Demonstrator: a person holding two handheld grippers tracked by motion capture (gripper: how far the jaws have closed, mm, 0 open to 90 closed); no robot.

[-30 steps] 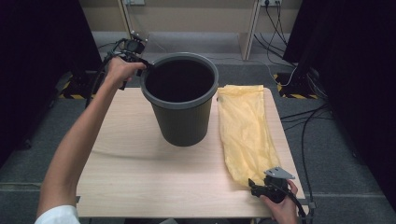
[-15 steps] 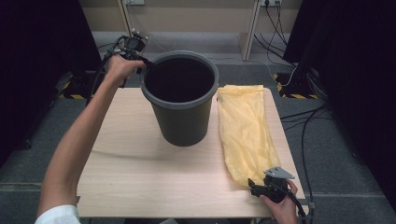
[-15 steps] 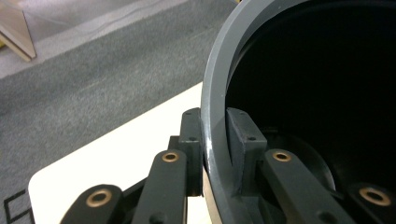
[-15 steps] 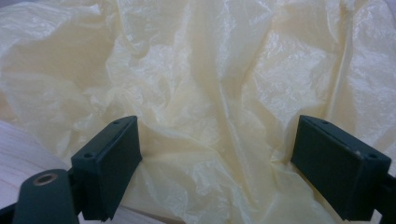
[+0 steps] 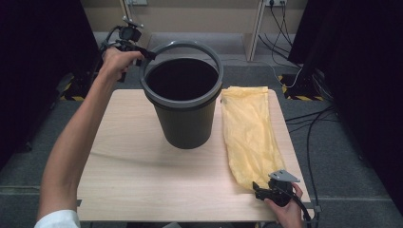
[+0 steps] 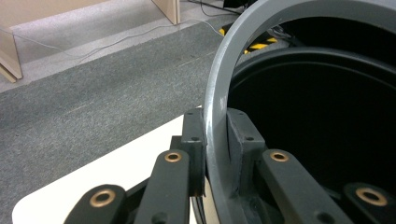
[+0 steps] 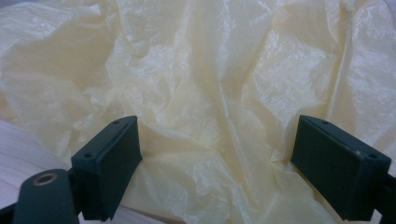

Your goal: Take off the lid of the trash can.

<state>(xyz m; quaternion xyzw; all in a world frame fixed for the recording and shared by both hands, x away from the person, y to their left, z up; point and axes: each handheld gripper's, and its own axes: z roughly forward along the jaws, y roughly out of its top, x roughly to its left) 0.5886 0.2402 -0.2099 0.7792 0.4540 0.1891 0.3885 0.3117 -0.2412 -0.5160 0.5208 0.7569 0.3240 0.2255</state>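
1. Grey carpet, trailing cables and dark curtains surround a pale wooden desk (image 5: 142, 180) that carries a dark bin and a yellow bag.

2. At the desk's far left corner, the left claw (image 5: 142, 53) is clamped on the grey ring (image 5: 183, 45) that belongs on the bin's mouth. The left gripper view shows the ring's band (image 6: 215, 116) pinched between both pads, one outside and one inside. The jaws have just been closing a little further on it.

3. That ring is tilted, its far side raised above the rim of the bin (image 5: 183, 121), which stands upright toward the desk's far edge, about midway across. I judge the step in hand to be lifting the ring free of the bin so a liner can go in.

4. Right of the bin, the yellow bag (image 5: 249, 130) lies flat along the desk's right edge, running from the far edge toward the near right corner.

5. At the near right corner, the right claw (image 5: 259, 190) stands wide open at the bag's near end; crinkled plastic (image 7: 210, 107) lies between its pads, unpressed.

6. Next, probably: carry the ring clear and set it down, then pinch the bag's end with the right claw. Thin film may slip, so a low, firm bite seems wise.
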